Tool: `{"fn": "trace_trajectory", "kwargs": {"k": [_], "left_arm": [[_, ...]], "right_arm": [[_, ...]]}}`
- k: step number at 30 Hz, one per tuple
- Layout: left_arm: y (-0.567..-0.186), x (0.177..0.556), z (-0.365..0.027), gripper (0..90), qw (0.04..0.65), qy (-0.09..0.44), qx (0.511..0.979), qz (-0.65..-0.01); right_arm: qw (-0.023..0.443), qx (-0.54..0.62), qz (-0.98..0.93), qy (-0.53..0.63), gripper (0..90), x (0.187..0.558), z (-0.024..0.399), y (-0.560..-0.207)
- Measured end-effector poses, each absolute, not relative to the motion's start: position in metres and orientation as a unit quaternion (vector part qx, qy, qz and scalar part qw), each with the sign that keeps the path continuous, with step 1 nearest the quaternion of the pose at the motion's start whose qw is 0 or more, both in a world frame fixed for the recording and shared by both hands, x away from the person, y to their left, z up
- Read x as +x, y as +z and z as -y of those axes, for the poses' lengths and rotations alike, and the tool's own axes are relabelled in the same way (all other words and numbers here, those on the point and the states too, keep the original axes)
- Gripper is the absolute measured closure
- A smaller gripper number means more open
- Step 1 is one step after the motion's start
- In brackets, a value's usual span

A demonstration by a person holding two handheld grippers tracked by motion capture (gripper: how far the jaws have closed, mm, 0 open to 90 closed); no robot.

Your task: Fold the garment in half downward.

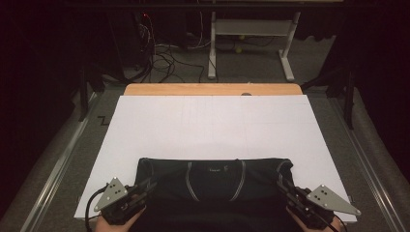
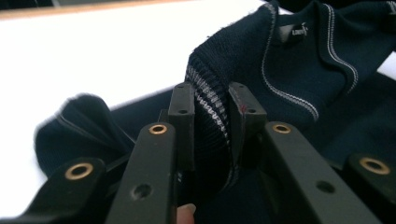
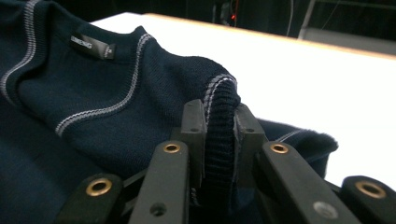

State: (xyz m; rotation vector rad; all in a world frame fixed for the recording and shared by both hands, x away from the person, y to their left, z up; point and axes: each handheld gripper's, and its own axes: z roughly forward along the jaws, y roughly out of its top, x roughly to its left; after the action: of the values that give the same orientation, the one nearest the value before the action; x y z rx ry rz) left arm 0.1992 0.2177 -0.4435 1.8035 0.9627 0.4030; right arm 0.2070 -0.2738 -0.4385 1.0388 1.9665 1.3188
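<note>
A dark navy knit sweater (image 1: 212, 181) with pale stripes along its V-neck lies folded at the near edge of the white sheet. My left gripper (image 1: 145, 187) is shut on the sweater's left ribbed edge; in the left gripper view that striped hem (image 2: 210, 105) stands pinched between the two pads. At the other side my right gripper (image 1: 284, 186) is shut on the right ribbed edge, and the right gripper view has the ribbed band (image 3: 219, 116) bulging up between its pads. The neck label (image 3: 91, 45) faces up.
The white sheet (image 1: 212, 125) covers a wooden table whose far edge (image 1: 212, 89) shows beyond it. Bare sheet stretches ahead of the sweater. Grey floor, metal rails, cables and a white table frame (image 1: 251, 38) lie beyond.
</note>
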Motion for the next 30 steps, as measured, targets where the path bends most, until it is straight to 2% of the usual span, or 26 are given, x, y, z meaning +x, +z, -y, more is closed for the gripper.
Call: {"fn": "trace_trajectory", "kwargs": {"k": [4, 9, 11, 13, 17, 22, 25, 27, 30], "left_arm": [[-0.449, 0.197, -0.217, 70.2, 0.476, 0.166, 0.760, -0.410], [-0.463, 0.208, -0.214, 66.1, 0.424, 0.135, 0.783, -0.434], [-0.472, 0.216, -0.214, 58.1, 0.391, 0.116, 0.798, -0.444], [-0.475, 0.220, -0.218, 48.0, 0.392, 0.102, 0.793, -0.456], [-0.465, 0.219, -0.226, 33.9, 0.421, 0.138, 0.769, -0.460], [-0.458, 0.234, -0.241, 32.7, 0.431, 0.191, 0.745, -0.472], [-0.457, 0.258, -0.254, 32.6, 0.440, 0.170, 0.722, -0.506], [-0.462, 0.273, -0.259, 29.0, 0.434, 0.143, 0.716, -0.527], [-0.470, 0.289, -0.259, 28.9, 0.419, 0.118, 0.716, -0.545]], "right_arm": [[0.262, 0.390, -0.745, 0.473, 78.7, 0.200, 0.272, -0.443], [0.237, 0.413, -0.765, 0.434, 75.5, 0.207, 0.270, -0.454], [0.225, 0.424, -0.771, 0.418, 66.0, 0.212, 0.271, -0.459], [0.223, 0.429, -0.769, 0.418, 56.6, 0.215, 0.273, -0.462], [0.241, 0.440, -0.746, 0.437, 47.9, 0.215, 0.279, -0.456], [0.259, 0.459, -0.729, 0.437, 46.9, 0.226, 0.287, -0.453], [0.277, 0.475, -0.718, 0.426, 44.5, 0.240, 0.291, -0.451], [0.290, 0.486, -0.715, 0.411, 38.5, 0.260, 0.296, -0.451], [0.280, 0.501, -0.717, 0.397, 37.5, 0.275, 0.298, -0.456]]}}
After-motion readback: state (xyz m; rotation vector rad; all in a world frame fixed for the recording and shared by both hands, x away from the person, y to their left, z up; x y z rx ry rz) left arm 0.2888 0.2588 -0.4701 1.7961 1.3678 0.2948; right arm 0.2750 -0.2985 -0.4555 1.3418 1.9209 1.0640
